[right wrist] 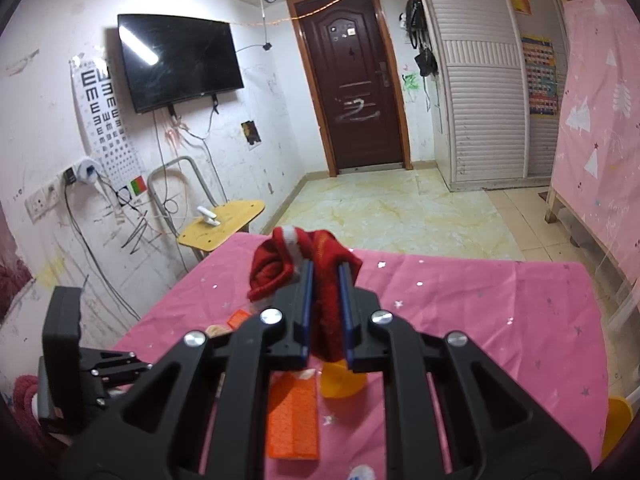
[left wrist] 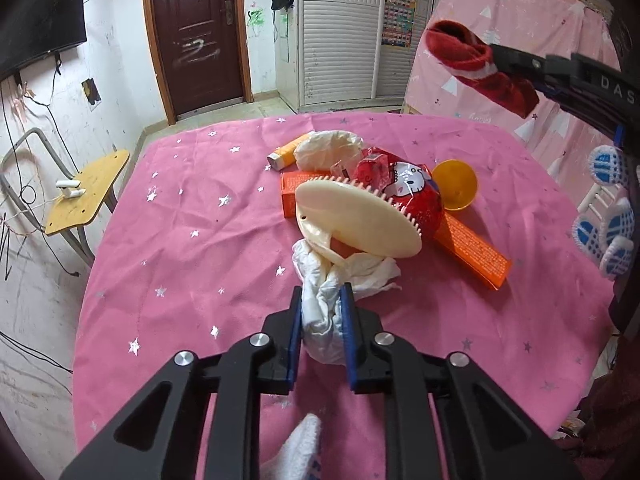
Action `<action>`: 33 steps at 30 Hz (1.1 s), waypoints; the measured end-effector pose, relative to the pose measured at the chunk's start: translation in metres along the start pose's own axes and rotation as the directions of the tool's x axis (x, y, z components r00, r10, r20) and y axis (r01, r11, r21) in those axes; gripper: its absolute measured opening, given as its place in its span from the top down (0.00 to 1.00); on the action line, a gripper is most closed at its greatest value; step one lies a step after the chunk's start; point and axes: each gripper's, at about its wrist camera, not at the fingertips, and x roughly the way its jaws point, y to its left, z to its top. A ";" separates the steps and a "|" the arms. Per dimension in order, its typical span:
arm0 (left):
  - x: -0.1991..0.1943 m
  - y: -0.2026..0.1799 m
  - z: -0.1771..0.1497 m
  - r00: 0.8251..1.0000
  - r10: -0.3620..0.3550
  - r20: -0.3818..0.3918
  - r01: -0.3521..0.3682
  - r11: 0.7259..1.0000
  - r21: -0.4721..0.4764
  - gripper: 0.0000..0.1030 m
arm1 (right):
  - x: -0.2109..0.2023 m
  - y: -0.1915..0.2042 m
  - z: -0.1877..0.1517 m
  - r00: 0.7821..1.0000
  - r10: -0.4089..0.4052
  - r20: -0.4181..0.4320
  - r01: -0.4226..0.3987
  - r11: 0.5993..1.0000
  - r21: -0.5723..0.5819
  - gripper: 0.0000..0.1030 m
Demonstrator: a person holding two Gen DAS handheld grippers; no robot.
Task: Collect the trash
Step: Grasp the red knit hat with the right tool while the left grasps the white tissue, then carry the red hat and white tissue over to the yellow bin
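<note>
While both tools are loaded, treat this moment as the carry-off step of the collection. Your left hand-held gripper (left wrist: 322, 322) is closed on a crumpled white tissue (left wrist: 320, 304), pinched between the blue pads just above the desk (left wrist: 180, 272) with its pink star-print cloth. The tissue's far end lies against the underside of a cream scalp brush (left wrist: 356, 220), which leans on the remaining pile. Your right hand-held gripper (right wrist: 326, 308) is clamped on a red sock with a white band (right wrist: 288, 264) and holds it clear of the desk, above the far right side of the pile.

Items not yet collected, all close together mid-desk:
- a red cartoon-print foil wrapper (left wrist: 404, 188);
- an orange carton (left wrist: 472, 248) lying partly under it;
- a second crumpled tissue (left wrist: 328, 148) and a small tube (left wrist: 286, 152) behind;
- an orange plastic half-shell (left wrist: 456, 186) at the right.

No bin appears in either view, so locate the receptacle before moving. The next move likely calls for lifting the tissue straight up and away; expect the brush to shift or tip as its support leaves. Keep both grips tight until each load is over the receptacle.
</note>
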 end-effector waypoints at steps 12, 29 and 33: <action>-0.045 0.027 0.000 0.983 0.171 0.074 -0.164 0.983 -0.086 0.91 | -0.032 -0.029 -0.007 0.998 0.015 0.064 -0.019 0.998 0.059 0.89; -0.104 -0.053 0.043 0.965 0.073 0.252 -0.083 0.996 0.028 0.91 | -0.110 -0.099 -0.029 0.980 -0.111 0.167 0.080 0.981 0.178 0.89; -0.102 -0.085 0.055 0.966 0.010 0.259 -0.032 0.996 0.080 0.91 | -0.133 -0.122 -0.040 0.970 -0.169 0.173 0.130 0.968 0.216 0.89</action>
